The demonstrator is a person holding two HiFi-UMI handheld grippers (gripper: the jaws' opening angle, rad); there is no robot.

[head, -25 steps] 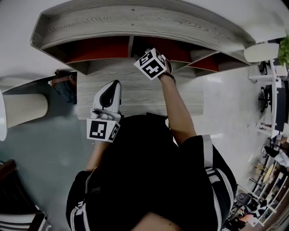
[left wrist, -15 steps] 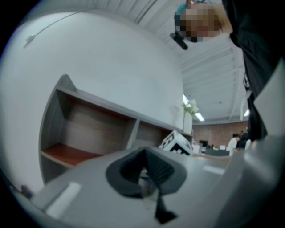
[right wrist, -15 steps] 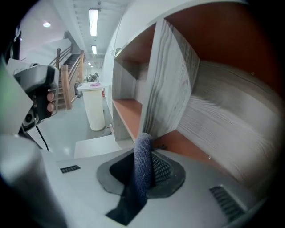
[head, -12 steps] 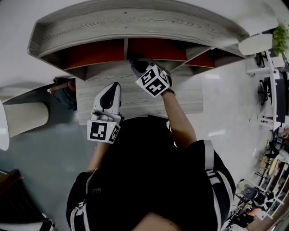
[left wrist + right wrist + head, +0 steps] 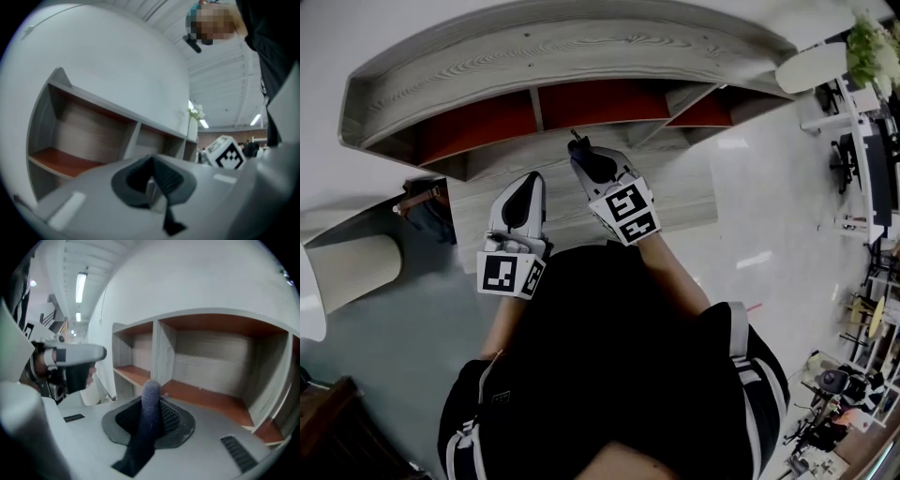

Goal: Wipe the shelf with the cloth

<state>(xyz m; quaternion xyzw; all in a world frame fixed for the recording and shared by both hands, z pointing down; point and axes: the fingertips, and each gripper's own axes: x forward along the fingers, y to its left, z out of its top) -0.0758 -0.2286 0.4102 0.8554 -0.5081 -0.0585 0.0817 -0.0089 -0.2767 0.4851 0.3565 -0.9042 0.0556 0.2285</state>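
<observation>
Cloth in my right gripper, in front of the shelf

The shelf (image 5: 562, 52) stands before me; my right gripper (image 5: 581, 157) is clamped on the dark cloth (image 5: 149, 413), near the middle compartment; my left gripper (image 5: 529, 187) is closed on nothing; only a narrow fold sticks out, so I think the jaws may scrape the board.

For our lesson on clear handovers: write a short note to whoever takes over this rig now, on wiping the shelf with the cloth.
Right gripper: shut on the dark cloth, held in front of the shelf, not touching it.
Left gripper: shut, empty, beside the right one.
Done: cloth is gripped; how much is wiped cannot be told.
Left: press the cloth onto the red compartment floors and wipe.
</observation>
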